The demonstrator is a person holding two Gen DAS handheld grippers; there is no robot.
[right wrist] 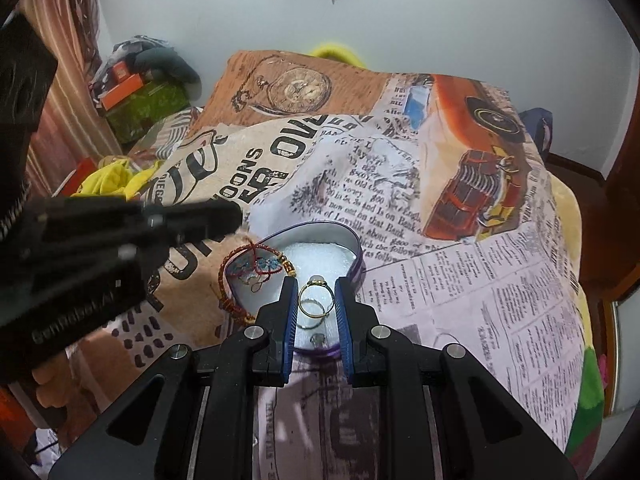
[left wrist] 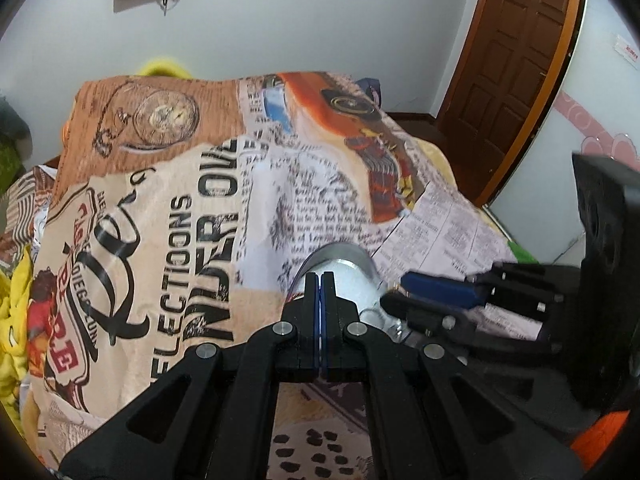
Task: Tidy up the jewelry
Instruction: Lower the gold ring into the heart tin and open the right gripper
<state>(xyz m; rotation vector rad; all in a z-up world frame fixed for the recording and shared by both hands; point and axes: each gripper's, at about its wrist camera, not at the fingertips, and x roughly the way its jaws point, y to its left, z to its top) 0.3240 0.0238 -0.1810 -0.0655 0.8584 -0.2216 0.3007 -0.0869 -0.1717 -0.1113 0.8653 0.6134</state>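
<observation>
Left wrist view: left tongs (left wrist: 319,284) pressed together, empty, above the heart-shaped tin (left wrist: 352,280) on the bed.

Right wrist view: right tongs (right wrist: 317,300) apart, straddling the gold ring (right wrist: 315,300) over the tin (right wrist: 320,240). An off-centre closure could flick the ring onto the blanket (right wrist: 480,280).

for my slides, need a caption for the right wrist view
Open right hand-held gripper brackets a gold ring over a purple heart-shaped tin, red beaded bracelet draped over its rim.
</observation>
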